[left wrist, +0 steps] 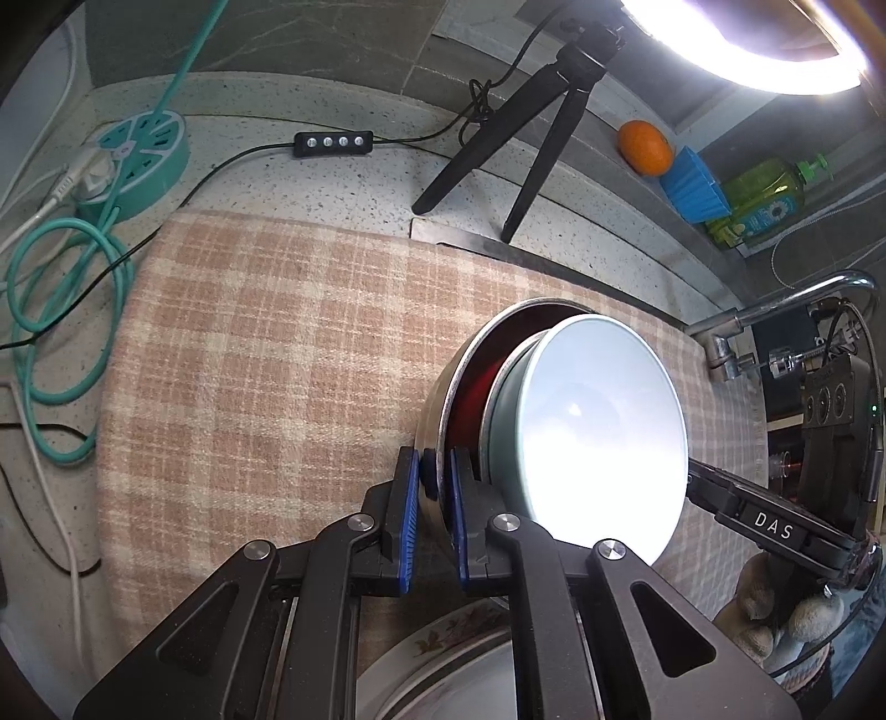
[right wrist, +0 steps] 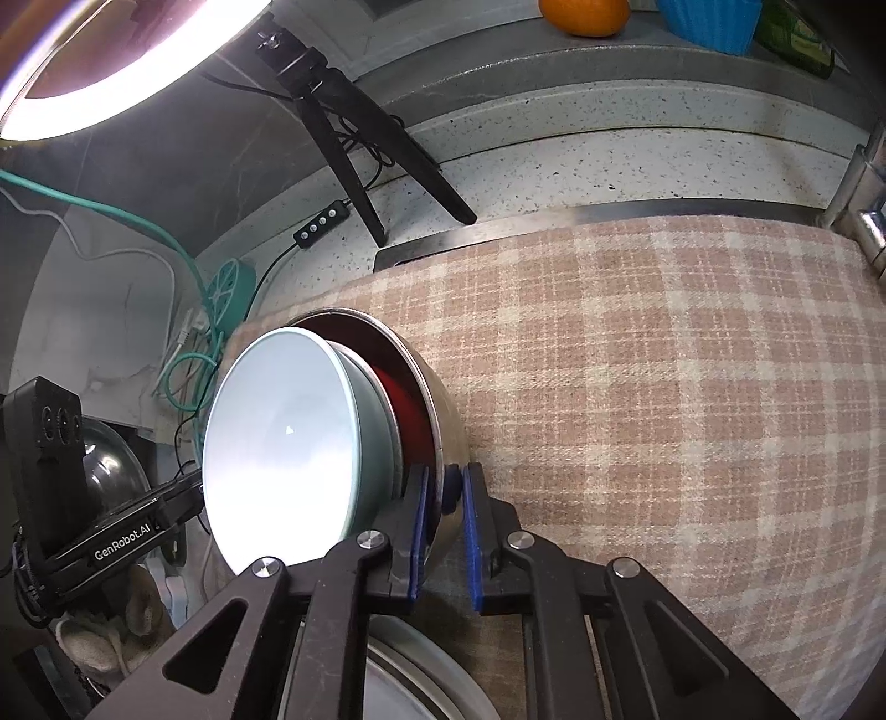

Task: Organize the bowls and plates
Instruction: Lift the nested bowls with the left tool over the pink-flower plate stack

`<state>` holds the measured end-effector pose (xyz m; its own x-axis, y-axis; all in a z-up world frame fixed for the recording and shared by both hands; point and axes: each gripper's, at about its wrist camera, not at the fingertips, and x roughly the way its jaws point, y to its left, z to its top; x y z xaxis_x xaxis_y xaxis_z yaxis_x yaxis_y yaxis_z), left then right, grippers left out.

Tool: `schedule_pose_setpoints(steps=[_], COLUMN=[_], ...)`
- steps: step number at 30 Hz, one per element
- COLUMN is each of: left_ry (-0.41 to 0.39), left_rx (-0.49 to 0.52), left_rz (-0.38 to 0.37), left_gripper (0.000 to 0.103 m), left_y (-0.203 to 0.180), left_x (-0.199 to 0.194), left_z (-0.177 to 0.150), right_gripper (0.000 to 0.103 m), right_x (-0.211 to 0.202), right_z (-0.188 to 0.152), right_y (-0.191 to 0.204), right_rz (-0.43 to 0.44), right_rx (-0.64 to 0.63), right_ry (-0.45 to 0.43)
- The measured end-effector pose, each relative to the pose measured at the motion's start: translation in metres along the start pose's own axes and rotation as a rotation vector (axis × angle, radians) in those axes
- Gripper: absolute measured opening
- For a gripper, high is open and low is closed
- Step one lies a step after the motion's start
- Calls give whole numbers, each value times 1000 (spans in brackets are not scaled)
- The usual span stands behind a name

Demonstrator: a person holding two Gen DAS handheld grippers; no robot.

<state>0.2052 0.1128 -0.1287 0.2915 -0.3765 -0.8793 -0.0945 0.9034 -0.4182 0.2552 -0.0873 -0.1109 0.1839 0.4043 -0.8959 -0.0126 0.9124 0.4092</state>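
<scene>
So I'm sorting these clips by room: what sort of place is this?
Most likely a home kitchen counter: a tap at the edge, a green soap bottle on the ledge, and nested bowls on a checked cloth.

A ring light point(left wrist: 775, 50) burns white at the upper edge of both views and is blown out, with no detail in its tube. Its glare washes the inside of the pale blue bowl point(left wrist: 598, 432) to plain white in its lower half. The checked cloth point(left wrist: 266, 354) is evenly lit and sharp. Fisheye distortion bends the worktop point(right wrist: 609, 160) edge into an arc, and the corners fall off to black. The black fingers point(left wrist: 398, 520) sit close and slightly soft.
</scene>
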Motion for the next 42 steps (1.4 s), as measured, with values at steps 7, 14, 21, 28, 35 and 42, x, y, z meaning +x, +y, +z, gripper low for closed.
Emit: schedule_pose_setpoints(steps=[7, 14, 21, 28, 35, 42], left_ry=[-26, -67, -108, -131, -129, -120], left_rx=[-7, -7, -18, -37, -58, -78], left_rz=[1, -6, -14, -8, -6, -3], left_gripper=[8, 8, 8, 8, 8, 8], left_y=[-6, -19, -27, -30, -26, -22], left_x=[-12, -34, -56, -77, -88, -91], left_z=[-6, -16, -32, -54, -81, -106], right_gripper=[11, 11, 11, 11, 11, 11], right_x=[-9, -34, -57, -71, -79, -78], right_z=[-5, -10, -21, -39, -60, -85], right_y=[1, 5, 12, 21, 32, 35], right_rz=[10, 25, 35, 47, 57, 60], right_rx=[-10, -31, -68, -104, -131, -148], right_ry=[-5, -29, -40, -33, -18, 5])
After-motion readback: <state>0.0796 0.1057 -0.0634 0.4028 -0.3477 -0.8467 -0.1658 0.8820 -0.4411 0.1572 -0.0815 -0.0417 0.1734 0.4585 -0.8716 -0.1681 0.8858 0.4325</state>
